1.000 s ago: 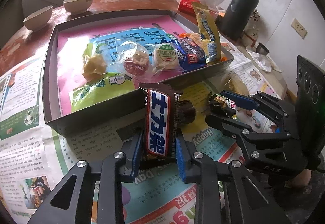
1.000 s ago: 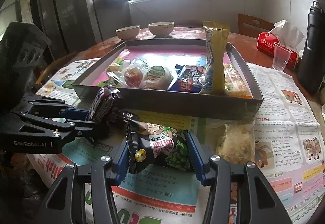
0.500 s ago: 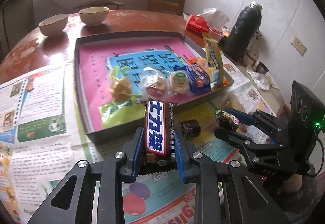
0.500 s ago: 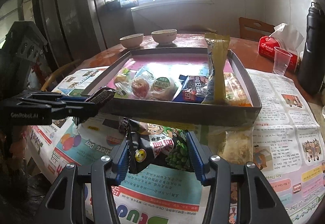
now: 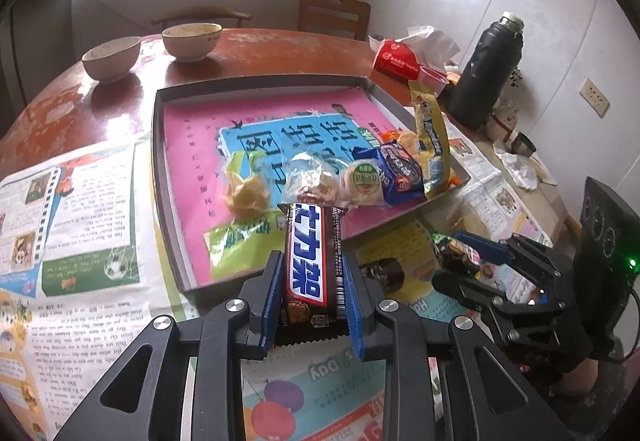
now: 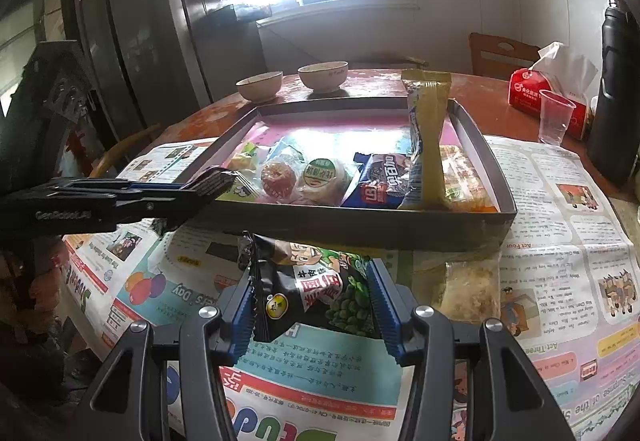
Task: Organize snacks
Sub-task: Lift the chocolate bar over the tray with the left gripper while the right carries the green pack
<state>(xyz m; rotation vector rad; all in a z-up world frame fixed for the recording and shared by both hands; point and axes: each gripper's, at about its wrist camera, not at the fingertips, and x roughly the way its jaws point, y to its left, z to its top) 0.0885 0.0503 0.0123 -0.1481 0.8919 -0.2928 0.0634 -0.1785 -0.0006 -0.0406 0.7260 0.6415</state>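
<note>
The chocolate bar is pinched between the blue fingers of the left gripper, held clear of the newspaper and poking out toward the near wall of the tray. Its brown wrapper has a blue and white label facing up.

Over on the right of the tray's near wall, the right gripper has its fingers clamped on a dark packet of green peas, just in front of the tray and low over the newspaper.

Inside the tray, along its near edge, there's a row of snacks: a yellow wrapped one, a clear bag with something reddish, a round cake with a green label, a blue packet and a tall yellow packet leaning on the right wall. A green packet lies flat at the near edge too.

Just outside the tray's near wall, a small dark candy and a clear bag of pale crumbly stuff sit on the newspaper.

Beyond the tray's far wall, two bowls stand on the bare red worktop. Off past the tray's far right corner are a red tissue pack, a plastic cup and a black flask.
</note>
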